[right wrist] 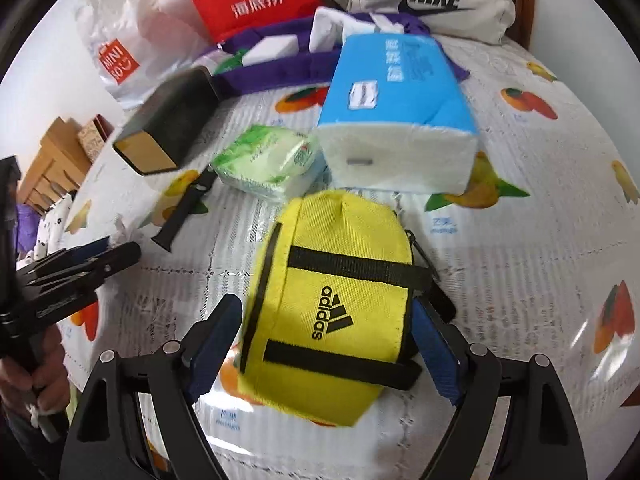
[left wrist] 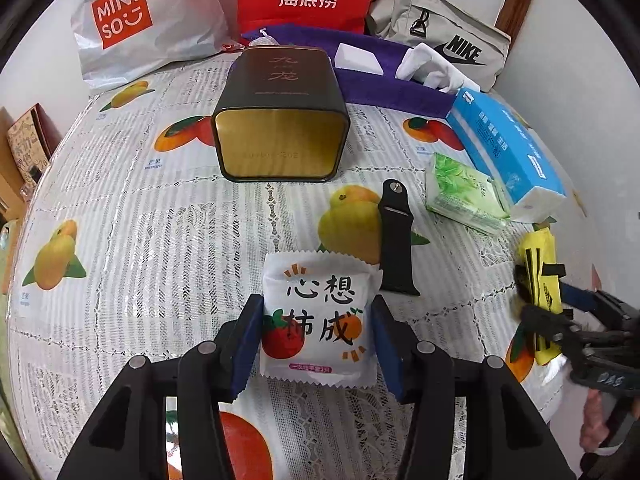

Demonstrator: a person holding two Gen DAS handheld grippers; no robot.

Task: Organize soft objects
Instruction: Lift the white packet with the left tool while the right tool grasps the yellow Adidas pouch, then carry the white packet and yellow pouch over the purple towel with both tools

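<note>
Yellow pouch (right wrist: pixel 332 312) between spread fingers (right wrist: pixel 216 344) — untouched.

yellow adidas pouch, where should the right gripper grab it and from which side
Grip the yellow fabric adidas pouch across its short width, on the two long edges, coming down from above. It lies flat on the fruit-print tablecloth, already between the right gripper's open pads, and looks soft enough to pinch. Probably stay clear of the black strap at its right corner.
</note>
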